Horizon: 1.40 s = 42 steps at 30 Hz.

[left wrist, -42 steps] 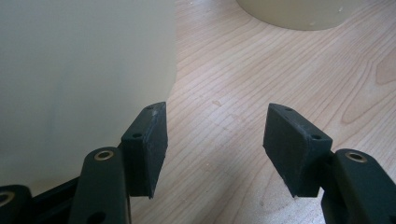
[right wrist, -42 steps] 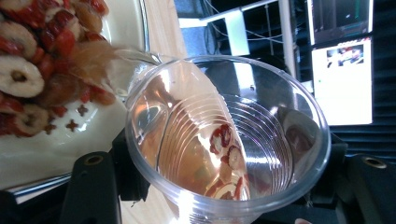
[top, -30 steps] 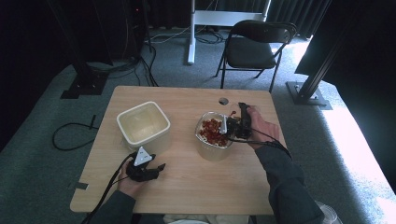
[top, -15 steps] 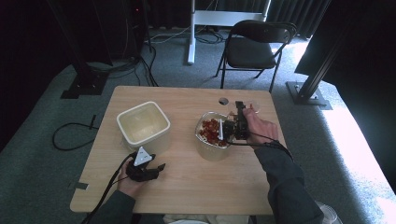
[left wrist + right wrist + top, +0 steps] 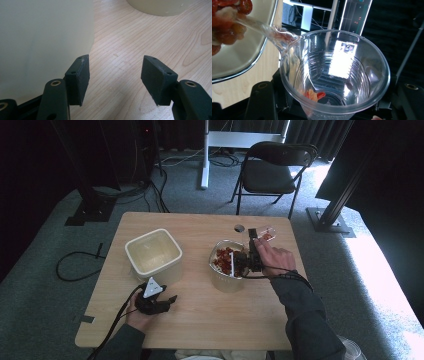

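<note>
Clear plastic cup (image 5: 335, 75), ribbed, clamped in your right gripper (image 5: 253, 254) with the jaws drawn in tight on its lower body. A few red and orange scraps sit in its bottom, so it's nearly empty. In the high view it lies near the table's (image 5: 210, 320) far right corner, just past the metal-rimmed bowl (image 5: 227, 275) of red pieces, mouth end (image 5: 266, 234) pointing away from you toward the far edge. Its long axis runs along the gripper, tipped about level. In the right gripper view the bowl lies to the upper left of the cup rim, with a clear glossy streak (image 5: 265, 28) bridging rim and food; liquid or plastic, can't tell which. The next move likely turns on that: the bowl is left of the cup mouth, touching or nearly so.

Your left gripper (image 5: 154, 301) rests near the table's near left corner, jaws wide apart, holding nothing, right beside the cream tub (image 5: 152, 255). The right hand is much nearer the bowl.

The high view gives the layout; the right gripper view gives the cup's contents and rim contact.
</note>
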Each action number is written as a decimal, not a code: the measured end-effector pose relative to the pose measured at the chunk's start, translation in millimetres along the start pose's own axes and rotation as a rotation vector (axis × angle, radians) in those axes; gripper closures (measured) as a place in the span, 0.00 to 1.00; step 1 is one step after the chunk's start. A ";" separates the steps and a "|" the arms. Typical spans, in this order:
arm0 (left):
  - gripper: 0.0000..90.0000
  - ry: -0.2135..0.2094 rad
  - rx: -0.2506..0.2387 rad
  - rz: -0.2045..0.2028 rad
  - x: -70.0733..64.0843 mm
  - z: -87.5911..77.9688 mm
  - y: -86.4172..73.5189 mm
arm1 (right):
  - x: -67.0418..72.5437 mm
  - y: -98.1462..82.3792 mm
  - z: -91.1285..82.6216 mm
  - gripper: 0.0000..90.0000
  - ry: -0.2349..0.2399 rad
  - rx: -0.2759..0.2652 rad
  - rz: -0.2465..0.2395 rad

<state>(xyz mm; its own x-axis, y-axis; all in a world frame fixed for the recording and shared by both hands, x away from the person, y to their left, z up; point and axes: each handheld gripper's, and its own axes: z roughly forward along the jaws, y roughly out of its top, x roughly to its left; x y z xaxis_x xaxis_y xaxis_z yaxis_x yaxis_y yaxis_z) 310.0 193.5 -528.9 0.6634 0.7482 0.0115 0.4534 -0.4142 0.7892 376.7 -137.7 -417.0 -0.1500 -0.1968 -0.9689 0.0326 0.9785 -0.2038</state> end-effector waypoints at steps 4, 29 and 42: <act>0.45 0.000 0.000 0.001 0.0 0.0 0.0 | 2.3 1.9 0.2 0.37 -0.024 0.009 -0.037; 0.45 0.000 0.001 0.000 0.0 0.2 -0.1 | 5.1 4.4 0.2 0.37 -0.037 0.002 -0.053; 0.45 0.001 0.002 0.001 0.0 0.3 -0.1 | 5.5 6.7 -2.4 0.37 -0.031 -0.021 -0.036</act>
<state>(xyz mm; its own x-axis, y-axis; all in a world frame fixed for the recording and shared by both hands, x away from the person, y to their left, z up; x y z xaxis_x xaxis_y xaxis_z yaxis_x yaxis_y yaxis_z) 310.1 193.4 -529.1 0.6631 0.7484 0.0128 0.4540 -0.4158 0.7880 373.8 -132.1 -423.4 -0.1195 -0.2334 -0.9650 0.0067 0.9718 -0.2359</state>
